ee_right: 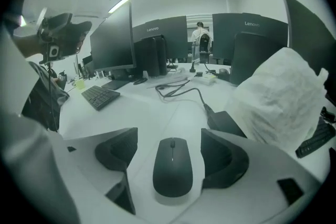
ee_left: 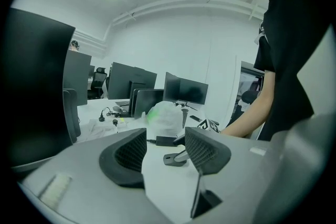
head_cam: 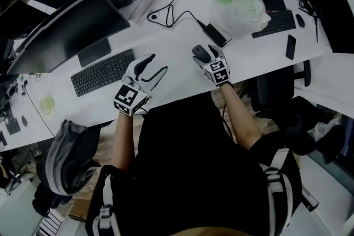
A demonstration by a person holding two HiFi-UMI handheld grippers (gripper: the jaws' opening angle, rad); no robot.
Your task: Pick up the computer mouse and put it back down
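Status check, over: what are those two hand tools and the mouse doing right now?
Left tool open, empty. Right tool open, computer mouse between its jaws, untouched. Mouse flat on desk. Power brick and white bag just beyond, over.

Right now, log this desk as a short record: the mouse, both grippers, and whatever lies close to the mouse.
mouse: black mouse, flat on the white desk
right gripper: right gripper open, jaws either side of the mouse, a gap on each side
left gripper: left gripper open, nothing between its jaws
grip: mouse not gripped
beyond the mouse: black power brick with its cable, then a white plastic bag
by the left gripper: black keyboard in front of a monitor
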